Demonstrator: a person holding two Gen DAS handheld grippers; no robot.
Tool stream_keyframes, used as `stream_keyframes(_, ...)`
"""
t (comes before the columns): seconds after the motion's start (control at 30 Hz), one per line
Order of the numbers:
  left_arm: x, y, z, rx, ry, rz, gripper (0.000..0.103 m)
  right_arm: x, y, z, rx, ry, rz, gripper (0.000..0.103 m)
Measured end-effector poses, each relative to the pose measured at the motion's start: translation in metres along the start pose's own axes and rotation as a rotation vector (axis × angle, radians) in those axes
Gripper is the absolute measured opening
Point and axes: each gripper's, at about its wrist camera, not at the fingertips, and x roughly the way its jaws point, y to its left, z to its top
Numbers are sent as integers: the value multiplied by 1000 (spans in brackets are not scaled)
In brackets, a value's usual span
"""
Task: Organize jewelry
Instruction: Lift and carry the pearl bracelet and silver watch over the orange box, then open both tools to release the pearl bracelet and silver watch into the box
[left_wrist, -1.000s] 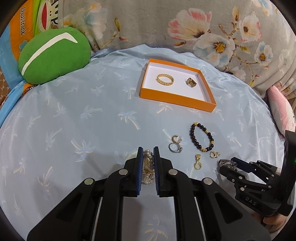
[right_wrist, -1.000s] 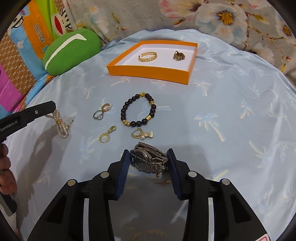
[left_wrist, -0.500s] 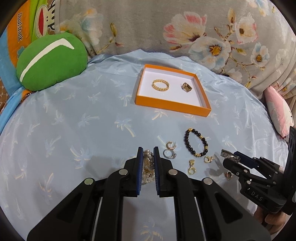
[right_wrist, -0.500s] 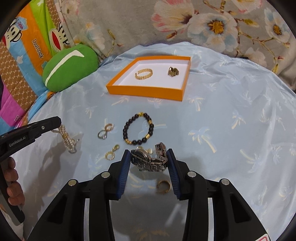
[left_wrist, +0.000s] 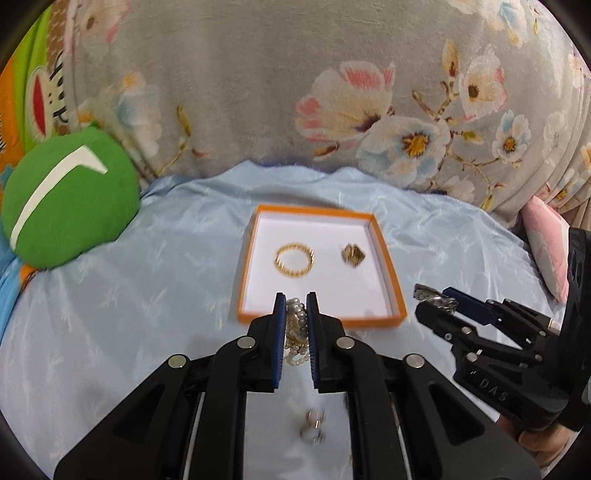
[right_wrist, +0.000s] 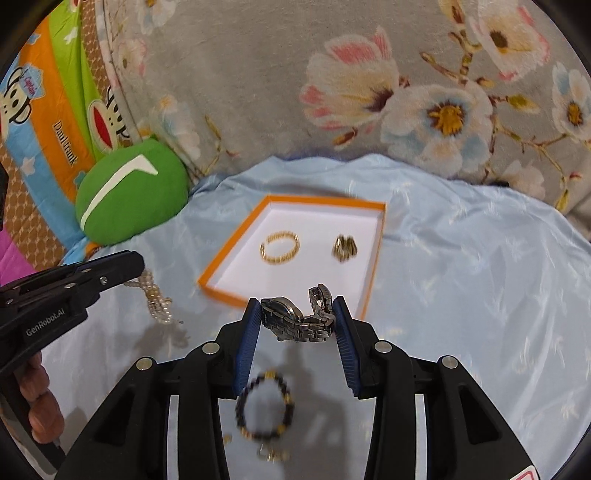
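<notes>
Risks: your left tongs pinch a dangling pearl strand, right tongs clamp a steel watch, both just short of the orange tray; loose loops may snag its rim.

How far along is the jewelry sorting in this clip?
Done: gold bracelet and ring lie in the tray. In hand: left claw grips pearls; right claw grips watch. Left: bead bracelet and small pieces on the sheet.
</notes>
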Motion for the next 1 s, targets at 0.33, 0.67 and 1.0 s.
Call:
stream_keyframes(0.33, 98, 6, 36, -40, 47, -56, 10, 79, -24, 27, 69, 34, 10, 39)
stream_keyframes(0.67, 150, 12, 7, -53, 130, -46, 11, 118, -29, 5, 63, 99, -13, 39)
stream_keyframes(1.0, 135, 19, 10, -64, 48, -38, 56, 100, -31, 9, 65, 31, -34, 42)
